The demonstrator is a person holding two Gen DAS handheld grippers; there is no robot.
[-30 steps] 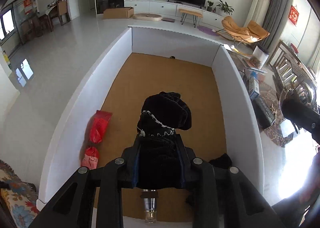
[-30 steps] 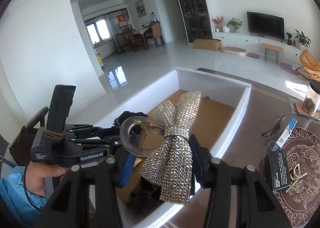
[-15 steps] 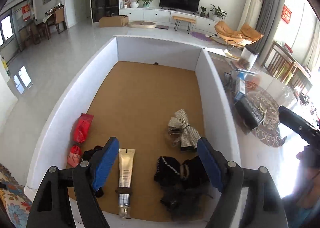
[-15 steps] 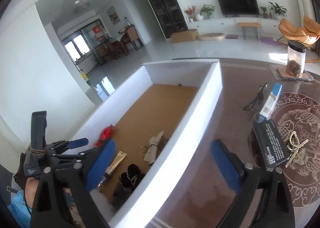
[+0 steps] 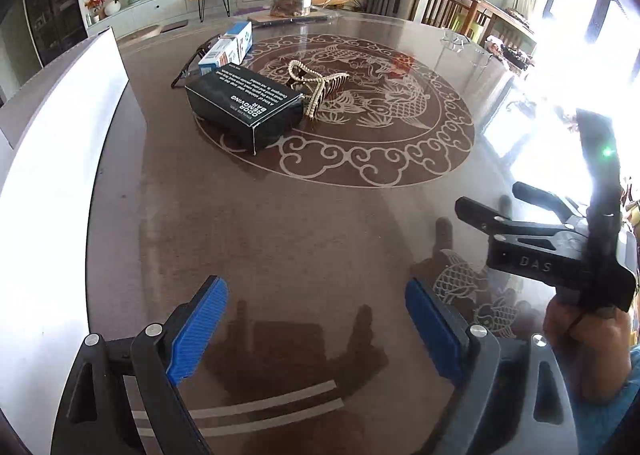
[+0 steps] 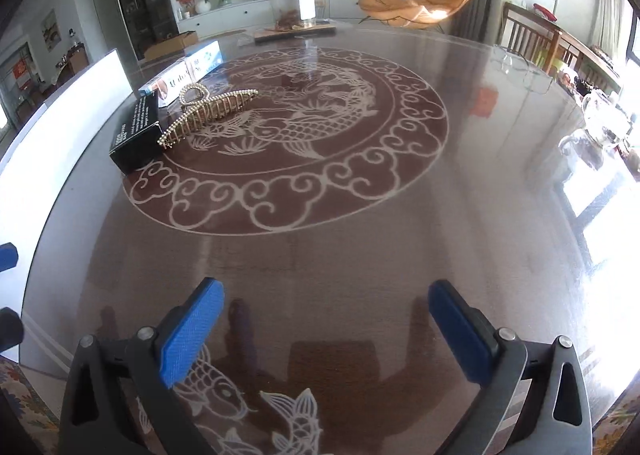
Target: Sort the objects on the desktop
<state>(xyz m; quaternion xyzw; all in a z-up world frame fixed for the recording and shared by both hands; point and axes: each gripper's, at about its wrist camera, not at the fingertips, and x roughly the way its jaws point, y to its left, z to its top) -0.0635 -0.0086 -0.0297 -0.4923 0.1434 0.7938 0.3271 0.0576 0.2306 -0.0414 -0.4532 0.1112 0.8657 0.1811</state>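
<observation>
Both tools over bare tabletop (image 6: 360,215) near its front edge. Remaining items sit toward the far left edge: pearl hair claw (image 6: 208,111), long axis diagonal, touching black box (image 5: 244,103). Right gripper (image 6: 324,335) looks nearer. Left gripper (image 5: 316,331) jaws, just opening, spread wide, empty; right likewise.

Brown table (image 6: 360,223) with pale fish-and-cloud pattern; black box (image 5: 244,107); gold hair claw (image 6: 208,115).

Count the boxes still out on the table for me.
2: a black box on the medallion's left edge, and a blue-and-white box just behind it, nearer the white bin wall. Others may be out of view.
</observation>
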